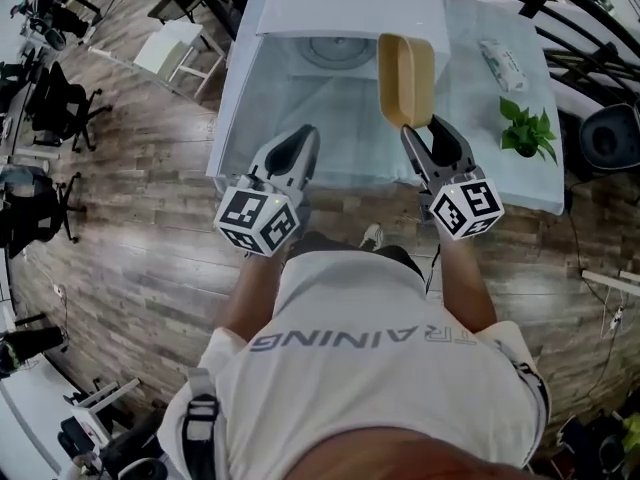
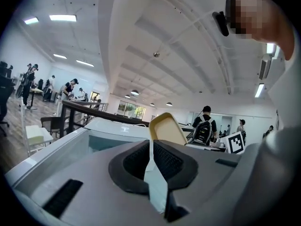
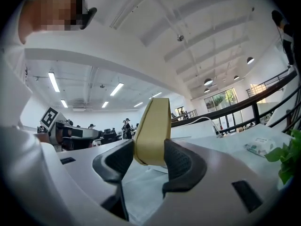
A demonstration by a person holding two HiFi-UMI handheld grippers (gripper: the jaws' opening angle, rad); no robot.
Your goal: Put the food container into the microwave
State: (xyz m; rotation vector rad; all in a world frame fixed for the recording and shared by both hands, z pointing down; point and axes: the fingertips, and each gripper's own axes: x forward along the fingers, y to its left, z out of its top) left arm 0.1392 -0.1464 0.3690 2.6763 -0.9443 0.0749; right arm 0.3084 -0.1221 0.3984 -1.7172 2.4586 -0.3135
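The right gripper (image 1: 422, 136) holds the food container (image 1: 405, 78) by its lower rim. In the right gripper view the two dark pads press on both sides of the tan edge of the food container (image 3: 153, 126), so this claw is closed on it. The container stands on its edge, nearly upright. Its open side faces to the person's left, and it rises above the right gripper (image 3: 150, 160).

In the head view the container hangs in front of the microwave (image 1: 350, 8), at the right part of the opening. The microwave is white and its door is open. A round turntable (image 1: 335, 50) shows inside it. The container is not inside the microwave.

The left gripper (image 1: 290, 158) is near the left part of the opening and holds nothing. In the left gripper view its jaws are almost together, with only a thin slit between the pads of the left gripper (image 2: 151, 147). The pale tablecloth shows through this slit. The container (image 2: 167, 128) appears behind the jaws, apart from them.

The microwave stands on a table (image 1: 470, 103) with a light cloth. On the right side of the table are a small green plant (image 1: 525, 128) and a white packet (image 1: 500, 63), well apart from the container. The floor (image 1: 150, 228) is of wood planks.
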